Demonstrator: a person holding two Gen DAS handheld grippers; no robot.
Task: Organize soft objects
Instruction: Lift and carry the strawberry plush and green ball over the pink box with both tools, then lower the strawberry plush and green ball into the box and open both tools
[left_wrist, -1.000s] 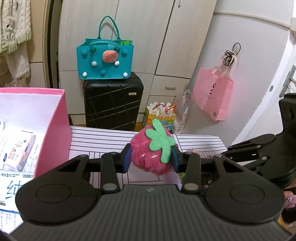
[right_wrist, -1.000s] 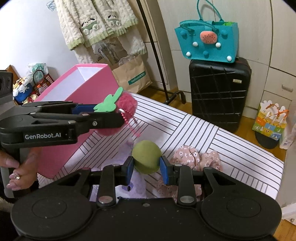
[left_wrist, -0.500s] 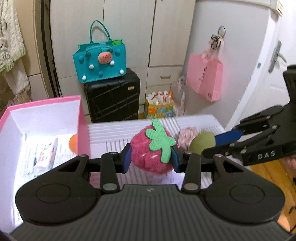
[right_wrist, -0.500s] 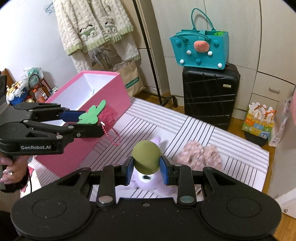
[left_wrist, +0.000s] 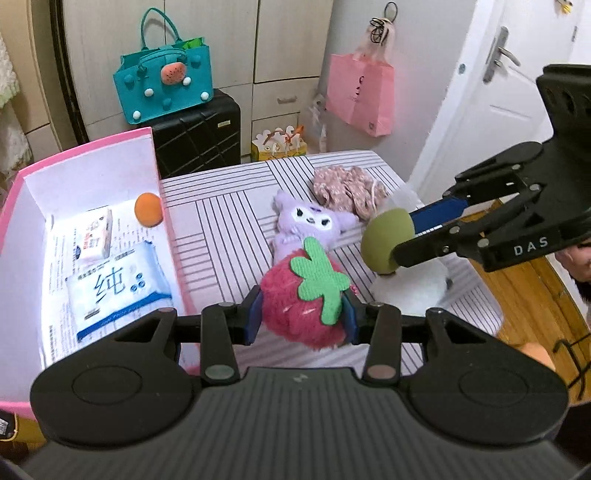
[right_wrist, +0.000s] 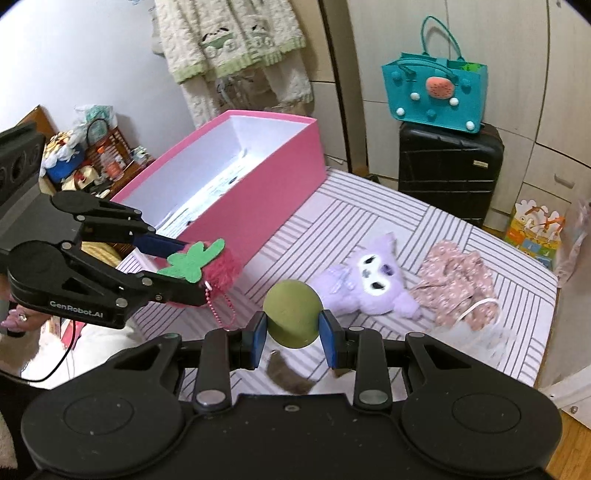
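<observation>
My left gripper (left_wrist: 303, 320) is shut on a pink plush strawberry (left_wrist: 301, 302) with a green felt leaf, held above the striped bed (left_wrist: 221, 236), just right of the pink box (left_wrist: 92, 155). It also shows in the right wrist view (right_wrist: 207, 266). My right gripper (right_wrist: 293, 332) is shut on an olive-green soft ball (right_wrist: 292, 313), also visible in the left wrist view (left_wrist: 386, 242). A purple plush toy (right_wrist: 369, 280) and a pink floral cloth (right_wrist: 458, 284) lie on the bed. The box holds an orange ball (left_wrist: 148, 209) and tissue packs (left_wrist: 118, 288).
A black suitcase (right_wrist: 448, 170) with a teal felt bag (right_wrist: 436, 92) on it stands beyond the bed. A white fluffy item (left_wrist: 413, 284) lies under the green ball. A pink paper bag (left_wrist: 360, 94) hangs on the wall. A small dark fur piece (right_wrist: 288, 376) lies near my right gripper.
Both grippers have risen and tilted down, so the box inside, the purple plush and the floral cloth now show. Each still holds its object.
</observation>
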